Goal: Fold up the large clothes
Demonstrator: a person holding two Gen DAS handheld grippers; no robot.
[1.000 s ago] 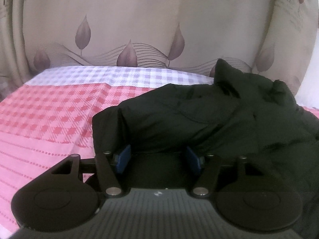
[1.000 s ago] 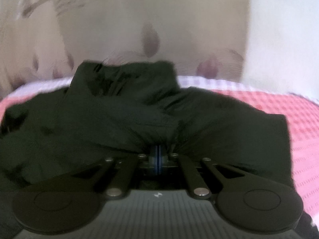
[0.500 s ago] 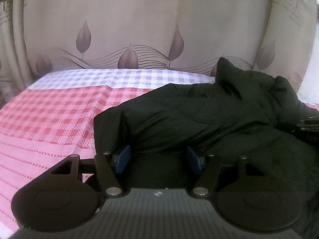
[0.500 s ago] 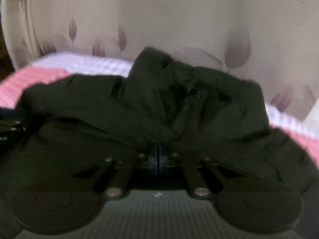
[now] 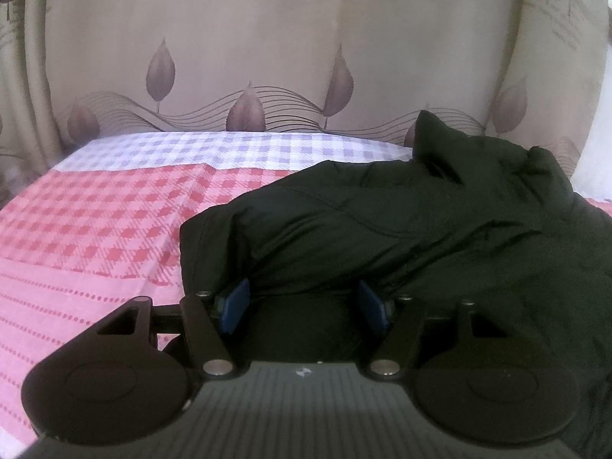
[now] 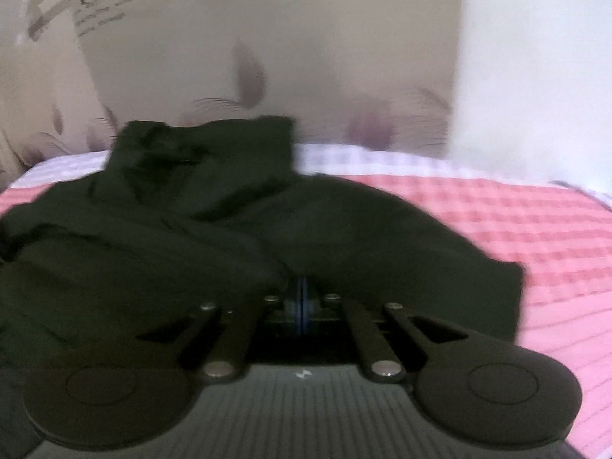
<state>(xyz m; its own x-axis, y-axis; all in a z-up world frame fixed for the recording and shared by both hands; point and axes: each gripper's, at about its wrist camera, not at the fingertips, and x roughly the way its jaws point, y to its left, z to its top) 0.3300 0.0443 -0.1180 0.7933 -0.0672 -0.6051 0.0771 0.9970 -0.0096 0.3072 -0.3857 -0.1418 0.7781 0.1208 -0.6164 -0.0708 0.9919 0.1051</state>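
Swinging across the bed, the right wrist view is now facing the bedspread's (image 6: pixel 535 229) right-hand edge again, where half a second ago it was looking toward the left side; the picture is smearing with the motion. Carried along with it, the black jacket (image 6: pixel 237 229) is bunching differently: its collar end is standing up near the far edge by the curtain (image 6: pixel 306 57), and a squared fold is lying out toward the right edge of the bed.

By contrast, the left wrist view is matching the earlier frames almost exactly, with the jacket (image 5: pixel 401 222) lying over the right half of the checked bedspread (image 5: pixel 95 229) and its near left corner sitting just ahead of the fingers.

Judging from this, the right side is being dragged over to make a fold while the left side is anchoring its corner.

Smallest of all, the right gripper (image 6: pixel 303 302) is pinching dark cloth, its blue pads pressed together with the fabric rising from between them. The left gripper (image 5: pixel 304 306) is standing wide, its blue pads (image 5: pixel 234 306) well apart with jacket fabric lying between them; whether they are pressing on it I cannot tell.
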